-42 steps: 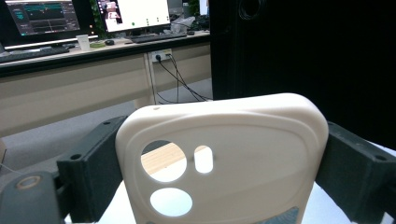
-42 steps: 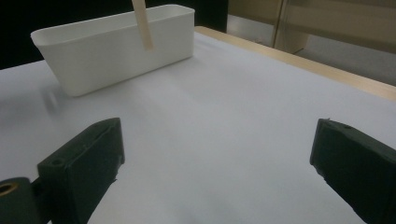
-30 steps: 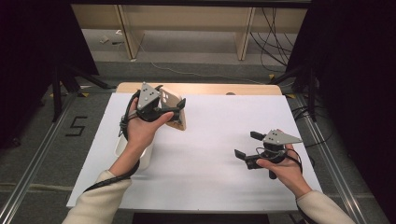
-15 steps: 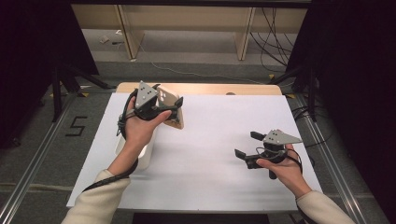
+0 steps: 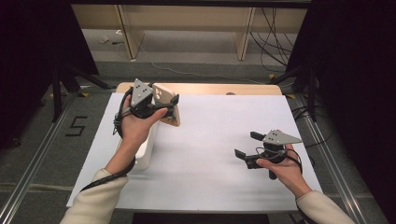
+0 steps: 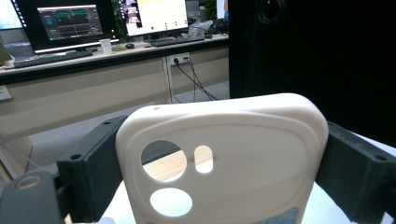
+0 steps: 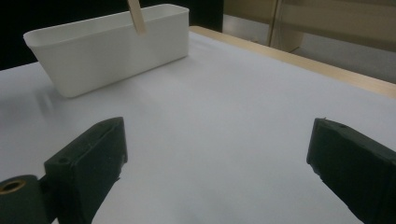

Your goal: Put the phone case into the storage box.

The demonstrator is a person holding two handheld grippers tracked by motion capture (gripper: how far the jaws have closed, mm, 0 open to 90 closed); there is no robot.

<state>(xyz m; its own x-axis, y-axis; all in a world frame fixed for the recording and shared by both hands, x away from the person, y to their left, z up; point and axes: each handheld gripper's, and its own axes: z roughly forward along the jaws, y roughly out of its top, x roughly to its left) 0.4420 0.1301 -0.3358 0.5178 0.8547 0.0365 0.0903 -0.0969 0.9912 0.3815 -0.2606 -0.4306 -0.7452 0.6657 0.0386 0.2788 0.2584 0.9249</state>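
Phone case (image 6: 224, 163) up in the air, cream-coloured, pinched by its two edges between the black jaws of the left gripper (image 5: 161, 106), and it's a firm squeeze from both sides in the left gripper view, camera cut-outs facing the lens. From the high view the case (image 5: 167, 103) is held above the far left part of the white table (image 5: 210, 140), tilted, just over the far end of the white bin (image 5: 148, 144) that sits under the left hand (image 5: 137, 128). Over on the right, the right gripper (image 5: 247, 147) hovers low over the near right part of the table, jaws spread wide with only bare white surface between them in the right gripper view. That same view catches the bin (image 7: 112, 44) across the table, well apart from the right gripper, with an edge of the case (image 7: 136, 16) hanging above its rim. Monitors (image 6: 65, 21) glow on a desk behind the case.
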